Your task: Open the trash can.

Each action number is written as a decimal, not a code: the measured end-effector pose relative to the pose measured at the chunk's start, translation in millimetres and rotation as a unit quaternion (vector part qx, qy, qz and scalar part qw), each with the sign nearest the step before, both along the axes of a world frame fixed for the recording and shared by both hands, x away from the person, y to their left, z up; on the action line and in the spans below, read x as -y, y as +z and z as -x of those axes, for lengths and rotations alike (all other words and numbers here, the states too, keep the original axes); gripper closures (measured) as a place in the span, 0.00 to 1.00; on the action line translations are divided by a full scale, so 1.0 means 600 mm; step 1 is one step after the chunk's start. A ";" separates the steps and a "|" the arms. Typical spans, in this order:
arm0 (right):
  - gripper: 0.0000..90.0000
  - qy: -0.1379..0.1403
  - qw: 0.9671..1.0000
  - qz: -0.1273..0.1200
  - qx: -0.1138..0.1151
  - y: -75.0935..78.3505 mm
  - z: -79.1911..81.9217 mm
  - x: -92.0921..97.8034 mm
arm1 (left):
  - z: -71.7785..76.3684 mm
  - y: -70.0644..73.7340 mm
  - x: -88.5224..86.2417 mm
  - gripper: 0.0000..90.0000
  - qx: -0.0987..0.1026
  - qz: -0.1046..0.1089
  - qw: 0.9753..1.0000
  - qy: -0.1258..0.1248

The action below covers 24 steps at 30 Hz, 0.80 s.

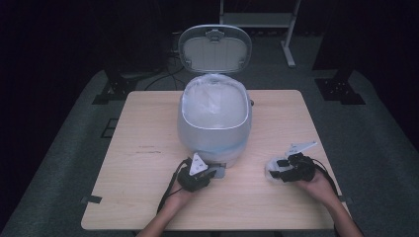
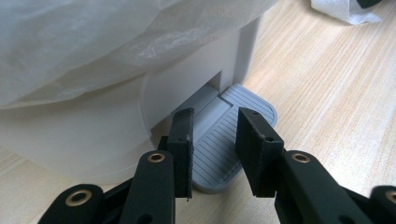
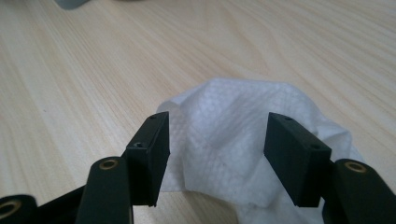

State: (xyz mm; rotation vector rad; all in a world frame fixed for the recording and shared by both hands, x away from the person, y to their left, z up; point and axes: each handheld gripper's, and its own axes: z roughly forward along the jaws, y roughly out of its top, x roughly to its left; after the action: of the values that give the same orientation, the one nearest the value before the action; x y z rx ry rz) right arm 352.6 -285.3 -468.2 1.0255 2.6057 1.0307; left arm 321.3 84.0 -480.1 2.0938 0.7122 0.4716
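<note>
Fingers (image 3: 154, 154) straddle tissue (image 3: 233, 140) on wooden table (image 3: 70, 79).

Left claw (image 1: 210, 174) low, jaws parted, right claw (image 1: 277, 169) low, jaws wide

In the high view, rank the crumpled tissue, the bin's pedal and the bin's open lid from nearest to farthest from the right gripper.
1. Crumpled tissue: right at the right gripper, on its left.
2. Pedal: farther left, at the bin's front base beside the left gripper.
3. Open lid: raised at the table's far side.
</note>
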 end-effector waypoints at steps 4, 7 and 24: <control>0.45 0.000 1.000 0.016 0.017 -0.002 0.005 -0.006 | 0.000 0.000 0.000 0.75 0.000 0.000 1.000 0.000; 0.49 -0.001 0.999 0.031 0.034 -0.003 0.009 -0.009 | 0.000 0.000 0.000 0.75 0.000 0.000 1.000 -0.001; 0.82 -0.015 0.998 0.040 0.039 0.001 0.009 -0.005 | 0.000 0.000 0.000 0.75 0.000 0.001 1.000 -0.001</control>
State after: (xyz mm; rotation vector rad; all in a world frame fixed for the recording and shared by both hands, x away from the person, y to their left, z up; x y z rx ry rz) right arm 347.4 -282.1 -467.9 0.9824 2.5397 0.9311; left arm 321.4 84.1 -480.2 2.0928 0.7095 0.4706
